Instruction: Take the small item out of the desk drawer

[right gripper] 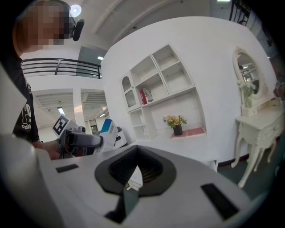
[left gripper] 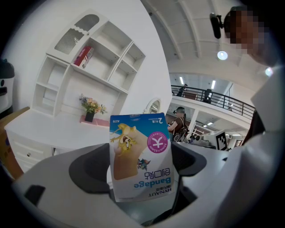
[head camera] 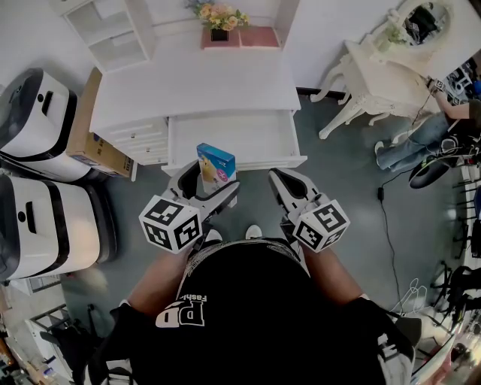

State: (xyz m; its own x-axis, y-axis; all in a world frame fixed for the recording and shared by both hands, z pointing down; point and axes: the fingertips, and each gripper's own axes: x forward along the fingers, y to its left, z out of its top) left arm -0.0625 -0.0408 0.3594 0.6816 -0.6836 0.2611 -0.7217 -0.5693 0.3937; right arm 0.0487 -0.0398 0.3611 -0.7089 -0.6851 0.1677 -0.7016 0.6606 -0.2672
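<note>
Left tongs [head camera: 211, 185] clamp the bandage box [head camera: 216, 165] upright, lifted clear of the drawer and held at its front edge. Right tongs [head camera: 281, 181], just beside, have jaws drawn together on nothing. Beyond lies the open drawer [head camera: 252, 137]. Farther off, the white bench [head camera: 195, 81] bears a flower pot [head camera: 219, 18].
</note>
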